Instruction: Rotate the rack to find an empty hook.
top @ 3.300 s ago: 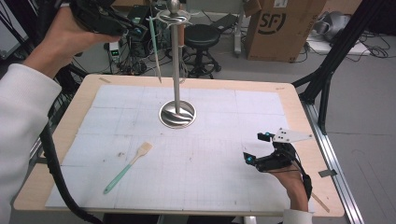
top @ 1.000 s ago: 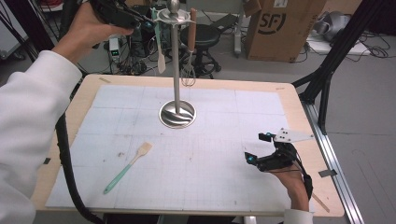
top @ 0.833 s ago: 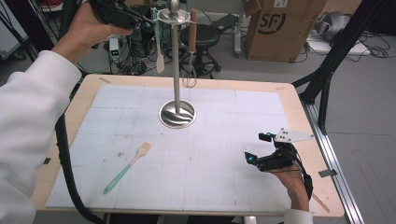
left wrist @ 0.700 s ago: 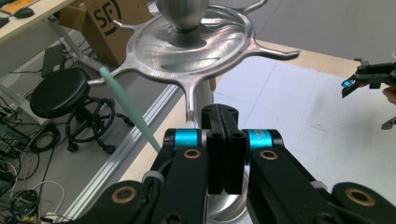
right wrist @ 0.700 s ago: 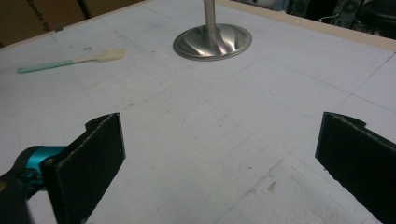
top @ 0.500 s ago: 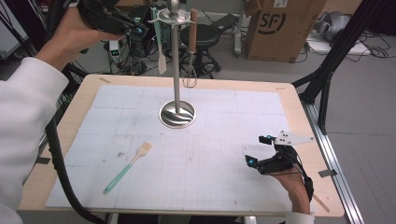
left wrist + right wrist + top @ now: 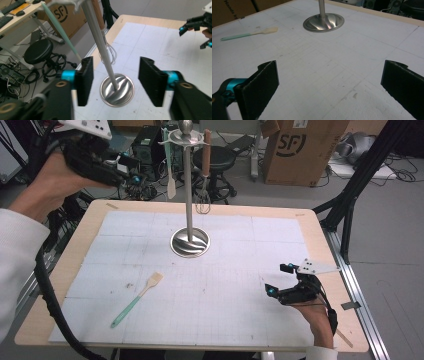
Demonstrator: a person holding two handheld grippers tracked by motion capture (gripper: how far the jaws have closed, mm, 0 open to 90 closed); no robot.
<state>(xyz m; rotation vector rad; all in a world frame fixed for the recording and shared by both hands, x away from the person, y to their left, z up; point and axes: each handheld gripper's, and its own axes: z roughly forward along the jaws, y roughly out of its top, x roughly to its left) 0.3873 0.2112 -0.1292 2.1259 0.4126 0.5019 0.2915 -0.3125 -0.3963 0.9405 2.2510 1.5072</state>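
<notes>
Mint-green-handled spatula with a cream blade (image 7: pixel 170 167) hung from the top of the steel utensil stand (image 7: pixel 189 210), mid-table toward the far edge, wooden-handled wire whisk (image 7: pixel 204 175) beside it. My left gripper (image 7: pixel 131 179) sat near it at the far left corner, jaws just opened, nothing between them. My right gripper (image 7: pixel 282 282) rested wide open and empty near the right edge. Second green spatula (image 7: pixel 136 299) lay front-left on the table (image 7: pixel 320 235).

A grey floor runs behind the wooden table (image 7: pixel 320 227), littered with dark cables. Just beyond the table's far edge stands a black stool (image 7: pixel 223 161) — to its right a brown cardboard box (image 7: pixel 300 150), to its left dark electronics (image 7: pixel 145 140). Black tripod legs (image 7: pixel 357 185) slant down by the table's right corner.
</notes>
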